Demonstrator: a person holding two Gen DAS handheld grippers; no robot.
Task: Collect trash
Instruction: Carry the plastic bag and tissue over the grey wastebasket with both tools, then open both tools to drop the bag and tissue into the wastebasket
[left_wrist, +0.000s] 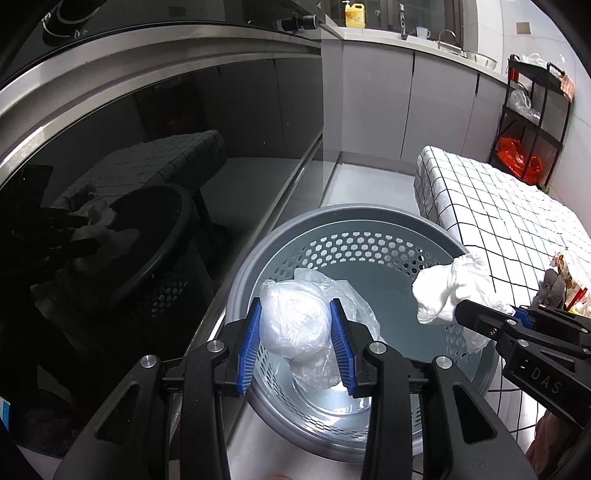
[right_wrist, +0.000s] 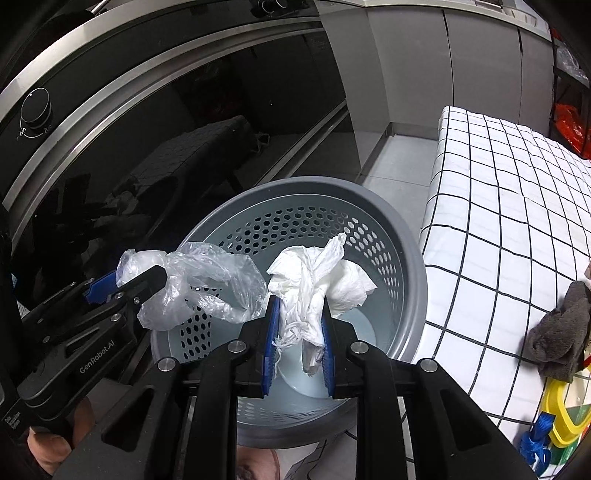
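Left gripper clenches a crumpled clear plastic bag above the round grey perforated plastic basket; right gripper clenches a crumpled white paper tissue over the same basket, beside the white black-gridded counter.

One grey basket, one plastic bag, one tissue wad, two tongs.

A low table draped in a white, black-checked cloth is standing to the right of both tongs, with a grey rag lying on it near their right. A grey perforated bin is sitting on the pale tiled floor below the tongs, touching the table's edge.
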